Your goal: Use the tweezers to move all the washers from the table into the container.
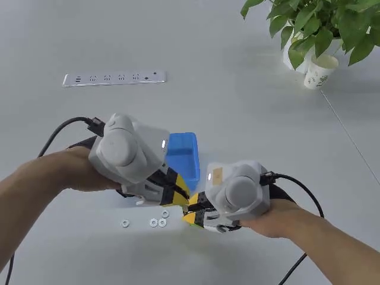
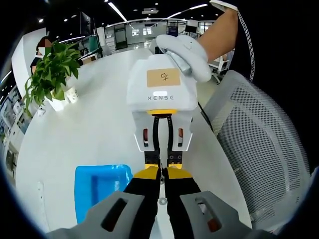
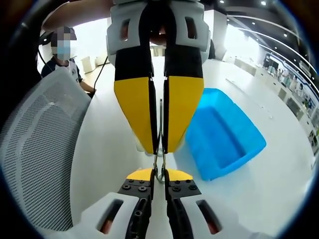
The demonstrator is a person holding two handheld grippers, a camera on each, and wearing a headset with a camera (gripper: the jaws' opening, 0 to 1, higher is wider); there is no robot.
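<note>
Head view: left gripper point(image 1: 183, 196) and right gripper point(image 1: 191, 211) meet tip to tip just off the container's point(image 1: 183, 155) near end. Both are pinched on the tweezers point(image 3: 160, 149), whose long axis runs along the jaws. I cannot tell their tip spread. The washers point(image 1: 158, 222) lie on the table point(image 1: 237, 89) nearer the person, closest to the left gripper.

Lower centre: left gripper point(image 1: 184, 196) and right gripper point(image 1: 191, 215) tip to tip, yellow jaws nearly meeting. Just behind them: blue container point(image 1: 183, 136). Below left gripper, on grey table point(image 1: 237, 89): four washers point(image 1: 154, 222), three clustered, one apart to the left. Upper left: power strip point(image 1: 114, 78). Upper right: potted plant point(image 1: 314, 27), paper cup point(image 1: 319, 71) beside it.
</note>
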